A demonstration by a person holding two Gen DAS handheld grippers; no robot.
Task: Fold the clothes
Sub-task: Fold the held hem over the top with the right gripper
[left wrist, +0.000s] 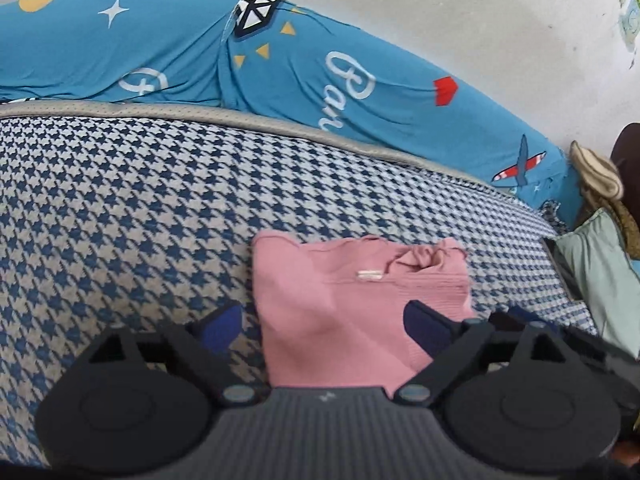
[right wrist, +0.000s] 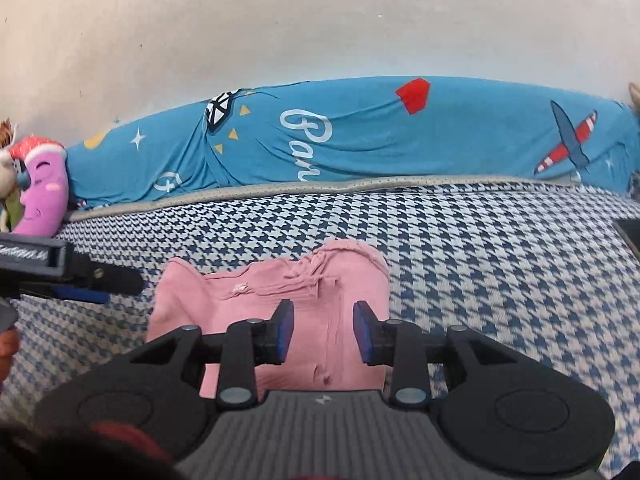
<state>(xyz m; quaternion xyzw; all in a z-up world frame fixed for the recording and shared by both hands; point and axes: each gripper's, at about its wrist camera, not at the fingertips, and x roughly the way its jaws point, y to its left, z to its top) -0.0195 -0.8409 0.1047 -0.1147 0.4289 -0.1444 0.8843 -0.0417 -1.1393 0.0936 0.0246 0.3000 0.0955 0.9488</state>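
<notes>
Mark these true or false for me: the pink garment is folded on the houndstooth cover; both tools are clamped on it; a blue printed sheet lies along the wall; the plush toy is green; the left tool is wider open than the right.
1. The pink knit garment lies folded on the blue-and-white houndstooth cover. True.
2. Both tools grip it. False: the left tool and right tool are open, pads not pressing the cloth.
3. A blue printed sheet runs along the wall. True.
4. The plush toy is green. False: it is pink-purple.
5. The left tool gapes wider. True.
</notes>
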